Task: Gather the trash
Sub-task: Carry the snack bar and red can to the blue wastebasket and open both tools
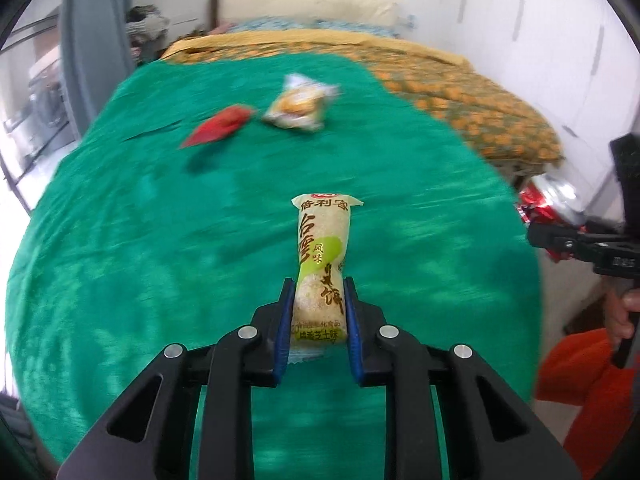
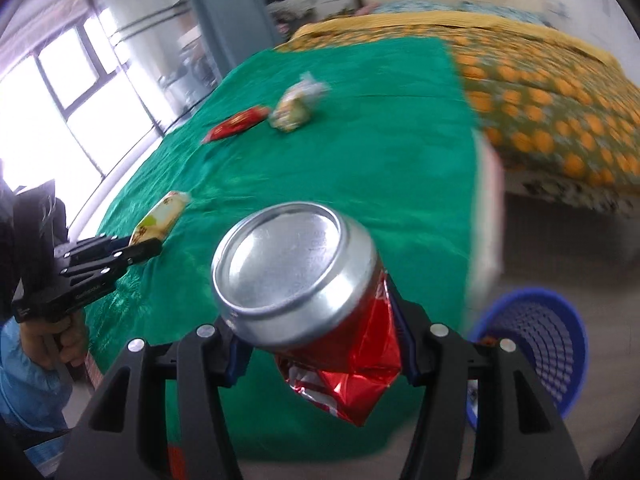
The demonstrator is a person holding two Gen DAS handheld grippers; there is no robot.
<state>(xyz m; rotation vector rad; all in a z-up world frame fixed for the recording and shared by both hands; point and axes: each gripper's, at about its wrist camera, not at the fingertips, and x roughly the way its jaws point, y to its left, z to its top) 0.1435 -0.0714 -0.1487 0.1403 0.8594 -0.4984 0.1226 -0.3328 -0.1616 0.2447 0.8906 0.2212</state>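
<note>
My left gripper [image 1: 319,292] is shut on a long yellow-green snack wrapper [image 1: 322,264] and holds it over the green cloth [image 1: 160,260]; it shows at the left of the right wrist view [image 2: 148,246] with the wrapper [image 2: 158,222]. My right gripper [image 2: 316,312] is shut on a crushed red soda can [image 2: 312,292], its silver end facing the camera; the can also shows in the left wrist view [image 1: 552,204]. A red wrapper [image 1: 218,130] [image 2: 236,122] and a pale snack bag [image 1: 300,104] [image 2: 296,106] lie on the cloth farther back.
A blue mesh waste basket [image 2: 540,344] stands on the floor at the lower right, beside the cloth-covered table's edge. A bed with an orange-patterned cover [image 1: 460,92] [image 2: 560,100] lies behind. A window [image 2: 60,100] is at the left.
</note>
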